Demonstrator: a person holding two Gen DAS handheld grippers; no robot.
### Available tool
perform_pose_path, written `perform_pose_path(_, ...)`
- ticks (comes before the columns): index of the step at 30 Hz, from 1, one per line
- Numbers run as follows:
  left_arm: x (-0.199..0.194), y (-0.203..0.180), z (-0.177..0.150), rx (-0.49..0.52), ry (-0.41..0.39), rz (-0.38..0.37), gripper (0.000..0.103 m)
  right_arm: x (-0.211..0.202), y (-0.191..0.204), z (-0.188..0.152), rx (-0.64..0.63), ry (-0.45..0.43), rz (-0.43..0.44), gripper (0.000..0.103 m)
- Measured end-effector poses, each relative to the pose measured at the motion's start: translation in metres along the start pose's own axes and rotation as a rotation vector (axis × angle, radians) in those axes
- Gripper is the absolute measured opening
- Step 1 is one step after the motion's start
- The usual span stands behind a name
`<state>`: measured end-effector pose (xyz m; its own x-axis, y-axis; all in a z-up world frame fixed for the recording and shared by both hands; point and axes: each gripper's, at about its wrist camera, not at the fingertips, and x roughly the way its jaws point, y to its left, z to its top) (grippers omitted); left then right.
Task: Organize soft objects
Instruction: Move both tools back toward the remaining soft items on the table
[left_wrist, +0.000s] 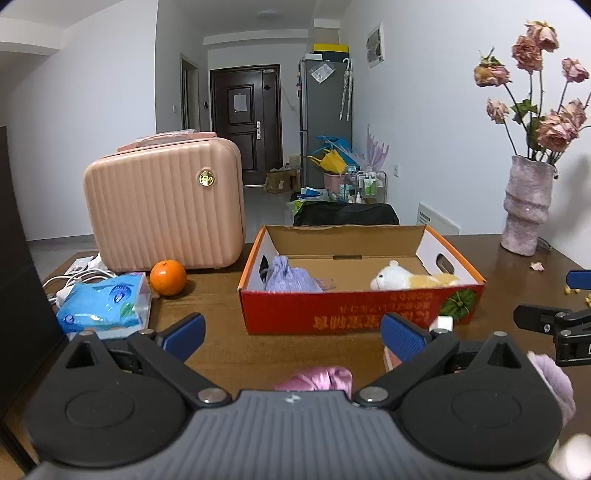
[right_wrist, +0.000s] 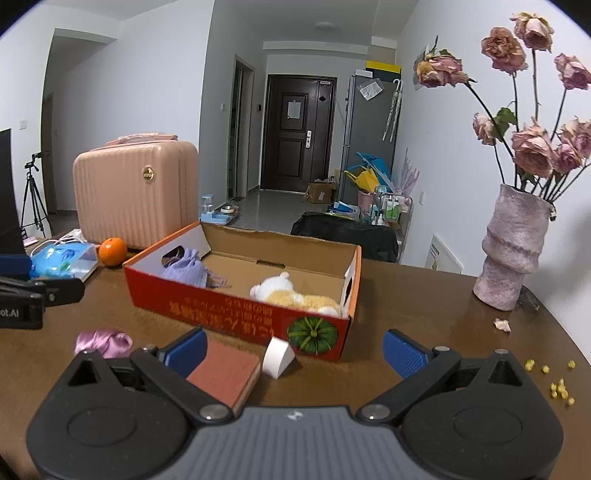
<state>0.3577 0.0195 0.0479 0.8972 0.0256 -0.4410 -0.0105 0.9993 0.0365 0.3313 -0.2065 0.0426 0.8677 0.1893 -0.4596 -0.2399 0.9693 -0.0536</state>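
We judge pink satin scrunchie (right_wrist: 103, 342) light, limp, slippery | pinch its bunched middle | left gripper (left_wrist: 291, 338), right gripper (right_wrist: 293, 350): fingers apart, empty

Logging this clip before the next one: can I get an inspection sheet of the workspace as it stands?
Surface: brown table, yellow crumbs and a petal at its right.
Job's things: purple pouch and plush toy inside the open box; pink scrunchie and lilac fluffy item on the table, outside the box.
Clutter: orange, tissue pack, pink case, vase, red block, white piece.
Grippers: left tongs open and empty; right tongs open and empty.
Cables: white cables behind the tissue pack.
Surroundings: hallway, dark door, fridge, tripod.
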Motion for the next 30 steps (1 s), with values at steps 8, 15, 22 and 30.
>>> perform_pose_path(8,-0.036,-0.006,-0.023,0.013,0.013,-0.010,0.103,-0.035,0.000,-0.027,-0.003,0.006,0.000,0.102)
perform_pose_path(15,-0.061,-0.012,-0.042,0.015,0.031,-0.014,0.103,-0.062,0.000,-0.052,0.003,0.011,0.007,0.102)
perform_pose_path(22,-0.086,-0.016,-0.061,0.010,0.044,-0.015,0.103,-0.082,0.001,-0.078,0.001,0.029,0.005,0.102)
perform_pose_path(30,-0.107,-0.024,-0.083,0.014,0.057,-0.025,0.103,-0.098,0.001,-0.103,0.005,0.042,0.009,0.102)
